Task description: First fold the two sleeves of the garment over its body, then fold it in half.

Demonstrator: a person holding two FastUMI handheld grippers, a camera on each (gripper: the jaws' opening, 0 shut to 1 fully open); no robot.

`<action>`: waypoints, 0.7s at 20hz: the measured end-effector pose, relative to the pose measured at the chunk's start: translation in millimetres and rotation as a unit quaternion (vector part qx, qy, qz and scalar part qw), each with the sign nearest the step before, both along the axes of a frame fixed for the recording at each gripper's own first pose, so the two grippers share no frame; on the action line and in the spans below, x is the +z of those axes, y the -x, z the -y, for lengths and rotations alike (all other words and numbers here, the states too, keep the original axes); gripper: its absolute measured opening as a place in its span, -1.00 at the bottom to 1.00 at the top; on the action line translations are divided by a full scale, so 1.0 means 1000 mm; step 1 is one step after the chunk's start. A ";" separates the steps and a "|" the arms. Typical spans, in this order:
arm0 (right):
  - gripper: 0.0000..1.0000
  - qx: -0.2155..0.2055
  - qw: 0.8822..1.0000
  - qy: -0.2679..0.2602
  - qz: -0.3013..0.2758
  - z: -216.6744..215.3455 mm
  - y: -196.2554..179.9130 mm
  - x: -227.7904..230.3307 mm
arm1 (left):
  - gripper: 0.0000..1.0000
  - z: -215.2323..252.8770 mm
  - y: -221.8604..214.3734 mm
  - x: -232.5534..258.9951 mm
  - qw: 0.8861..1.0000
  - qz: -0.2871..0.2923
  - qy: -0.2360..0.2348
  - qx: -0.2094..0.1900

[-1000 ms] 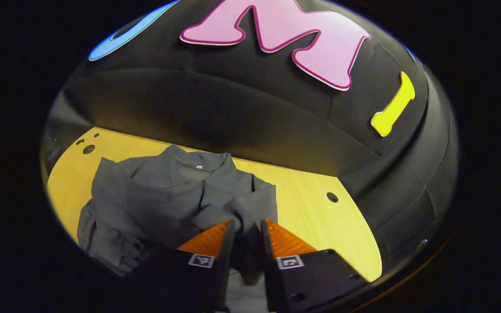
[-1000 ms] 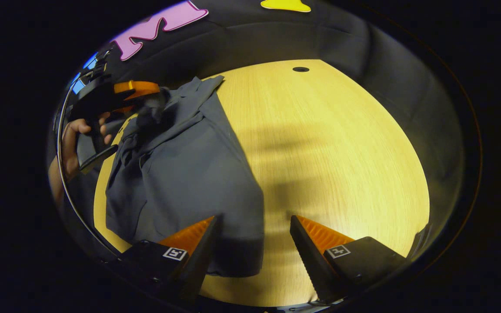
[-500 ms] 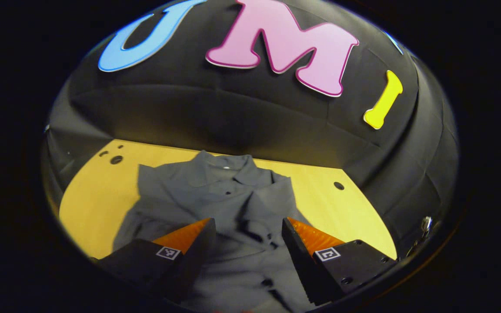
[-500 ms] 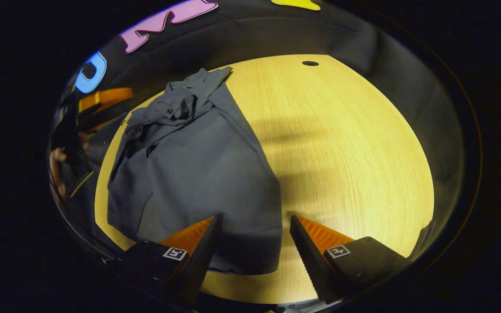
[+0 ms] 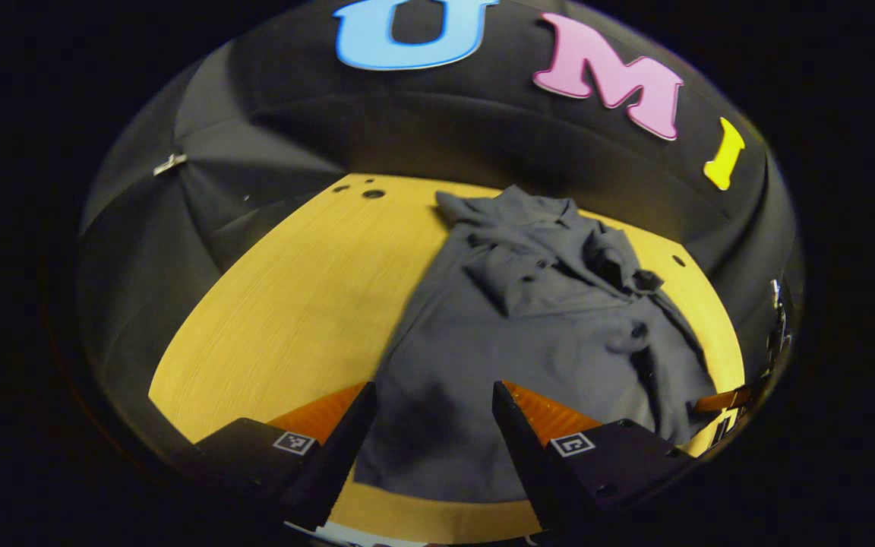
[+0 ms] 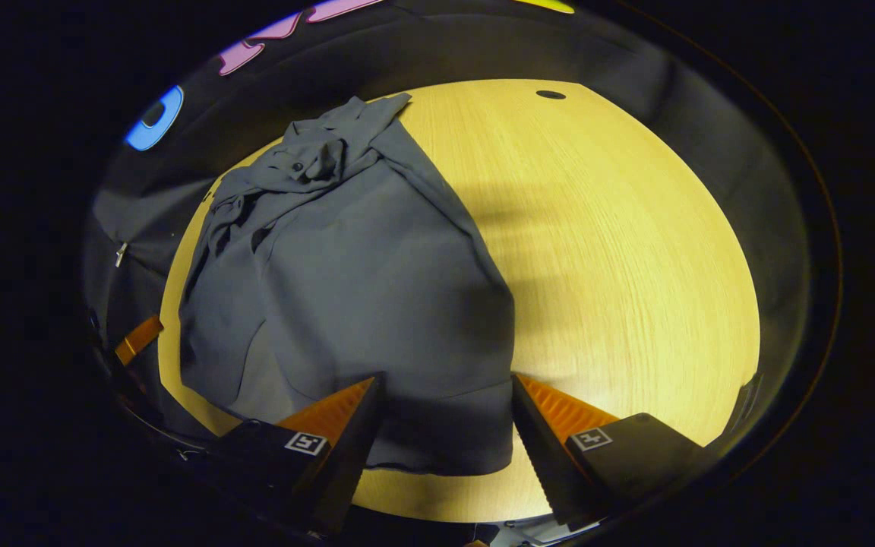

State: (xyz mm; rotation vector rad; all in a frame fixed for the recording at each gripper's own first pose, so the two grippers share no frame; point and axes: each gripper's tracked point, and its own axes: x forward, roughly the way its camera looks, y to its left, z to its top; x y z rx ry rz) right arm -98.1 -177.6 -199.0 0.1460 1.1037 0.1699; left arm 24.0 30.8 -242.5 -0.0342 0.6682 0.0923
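Note:
A dark grey collared shirt (image 5: pixel 529 327) lies on the wooden table (image 5: pixel 285 304), collar at the far end, with crumpled sleeve cloth bunched over its upper body. My left gripper (image 5: pixel 431 395) is open above the near hem, close to one bottom corner, with cloth showing between its fingers. In the right gripper view the same shirt (image 6: pixel 361 273) spreads ahead. My right gripper (image 6: pixel 446 384) is open over the other bottom corner of the hem. An orange finger of the right gripper (image 5: pixel 722 399) shows at the far right, and one of the left gripper (image 6: pixel 137 340) at the far left.
Small round holes (image 5: pixel 371 194) pierce the table's far corner, and another hole (image 6: pixel 551 95) sits at the far edge. Bare wood (image 6: pixel 620 266) stretches beside the shirt. The black cloth wall rises right behind the table.
My left gripper, shut on sleeve cloth over the shirt's body a second ago, opened, let it drop and drew back to the near hem. My right gripper edged closer to the hem.

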 end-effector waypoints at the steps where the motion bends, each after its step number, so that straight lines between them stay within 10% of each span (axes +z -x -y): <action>1: 0.99 0.007 1.000 0.004 -0.003 -0.005 0.001 -0.001 | 0.93 -0.010 0.010 -0.008 1.000 -0.008 0.000 0.010; 14: 0.99 0.074 0.997 0.034 -0.016 -0.086 0.019 -0.002 | 0.93 -0.027 0.048 -0.054 0.999 -0.046 0.015 -0.010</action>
